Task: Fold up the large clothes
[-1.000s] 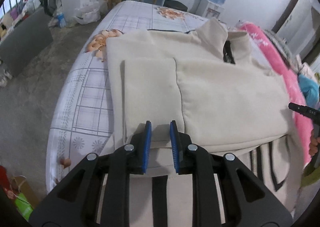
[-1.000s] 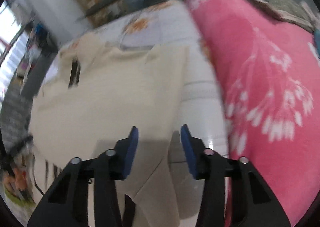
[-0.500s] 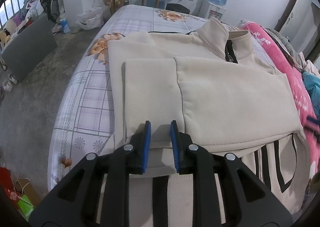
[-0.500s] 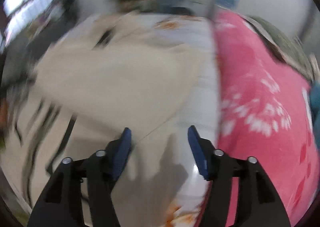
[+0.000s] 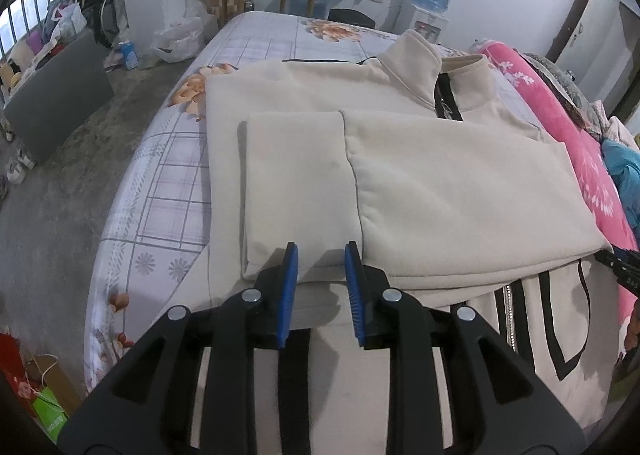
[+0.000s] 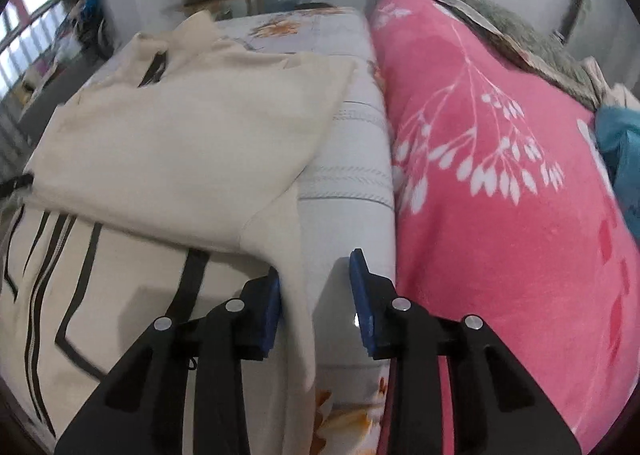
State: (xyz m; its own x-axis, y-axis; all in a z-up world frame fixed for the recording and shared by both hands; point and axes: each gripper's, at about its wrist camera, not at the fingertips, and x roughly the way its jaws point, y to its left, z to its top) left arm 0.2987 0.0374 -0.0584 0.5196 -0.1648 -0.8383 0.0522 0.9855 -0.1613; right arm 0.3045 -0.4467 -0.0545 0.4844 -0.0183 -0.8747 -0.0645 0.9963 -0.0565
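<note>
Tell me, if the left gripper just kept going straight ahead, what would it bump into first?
Probably the folded sleeve of the cream jacket: the left gripper hangs open at its near edge, though the height above the cloth is unclear.

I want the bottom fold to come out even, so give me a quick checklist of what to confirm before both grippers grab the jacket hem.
1. Left gripper open, holding nothing: ok.
2. Right gripper open, astride the jacket's side edge: ok.
3. Both sleeves folded across the jacket: ok.
4. Hem itself in view: cannot tell, it lies below both cameras.
5. Pink blanket apart from the jacket, a strip of bedsheet between: ok.
</note>
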